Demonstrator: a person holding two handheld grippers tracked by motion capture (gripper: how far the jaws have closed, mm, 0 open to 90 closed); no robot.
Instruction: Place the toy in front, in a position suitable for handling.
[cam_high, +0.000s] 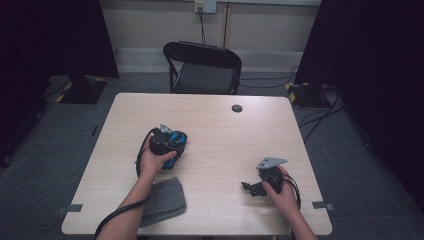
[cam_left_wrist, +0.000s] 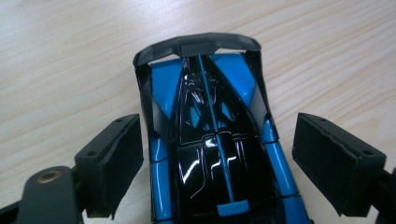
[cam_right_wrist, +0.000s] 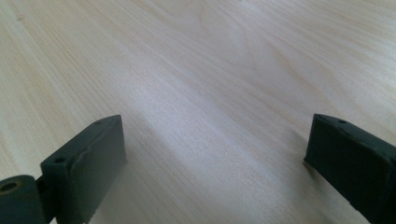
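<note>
L tongs (cam_left_wrist: 217, 154) are being held spread either side of the blue-black toy car (cam_left_wrist: 212, 135), pads not touching it; car is sitting on the counter (cam_high: 220, 125), left of centre. R tongs (cam_right_wrist: 215, 163) are being held open over bare wood nr the right edge. Grey cloth (cam_high: 165, 200) is lying nr the front-left corner.

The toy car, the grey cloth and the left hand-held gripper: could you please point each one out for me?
Toy car (cam_left_wrist: 215, 154), left gripper view, on its glossy black roof.
Grey cloth (cam_high: 165, 197), high view, on the middle of the fabric.
Left hand-held gripper (cam_left_wrist: 215, 163), left gripper view, midway between its open jaws, astride the car.
</note>
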